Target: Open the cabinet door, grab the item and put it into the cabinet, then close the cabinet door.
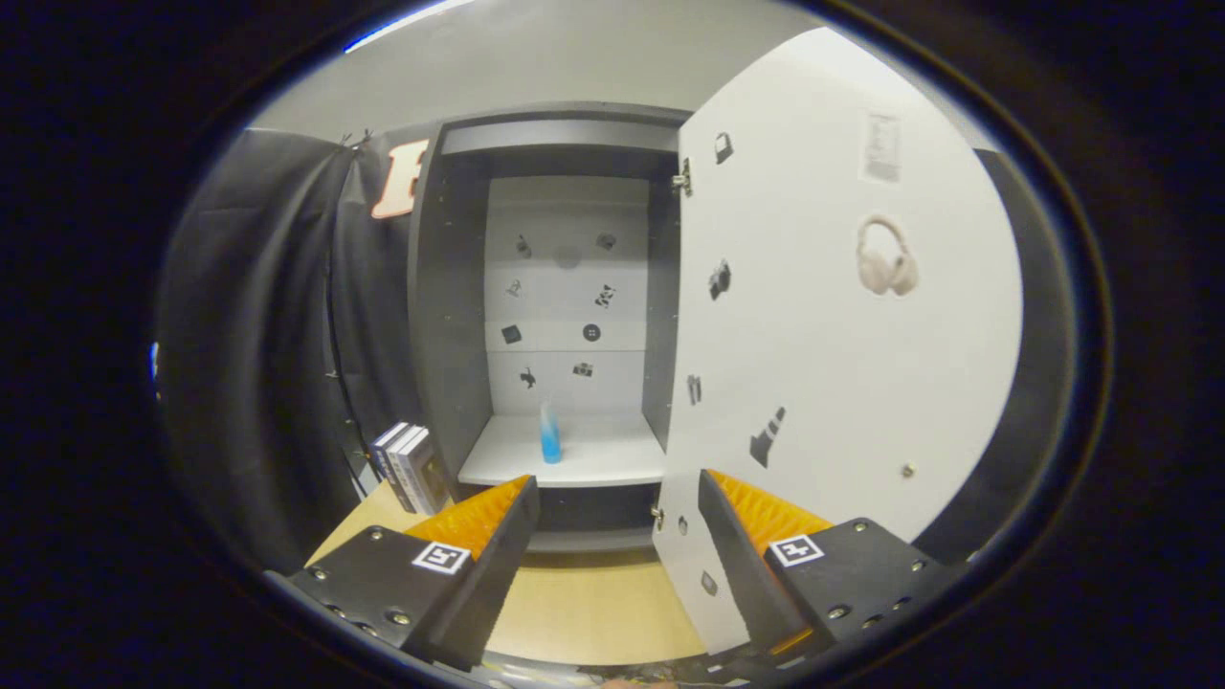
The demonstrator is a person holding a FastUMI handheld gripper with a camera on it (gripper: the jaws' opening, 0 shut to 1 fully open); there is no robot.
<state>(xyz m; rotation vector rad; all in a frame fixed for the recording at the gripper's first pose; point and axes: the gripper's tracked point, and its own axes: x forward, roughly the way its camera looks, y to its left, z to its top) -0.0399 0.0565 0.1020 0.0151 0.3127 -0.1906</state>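
Open cabinet (560, 144) at frame centre, its door (842, 316) swung wide to the right. A blue bottle (550, 435) stands upright on the cabinet shelf (612, 459), beyond the fingers (612, 493), which are spread apart and empty above the table (593, 612). Books (407, 464) stand lower left.

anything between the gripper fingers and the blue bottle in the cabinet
Nothing stands in the way. In the gripper view, the open gripper is empty; beyond it come a strip of wooden table, the cabinet's dark base, then bare white shelf up to the blue bottle.
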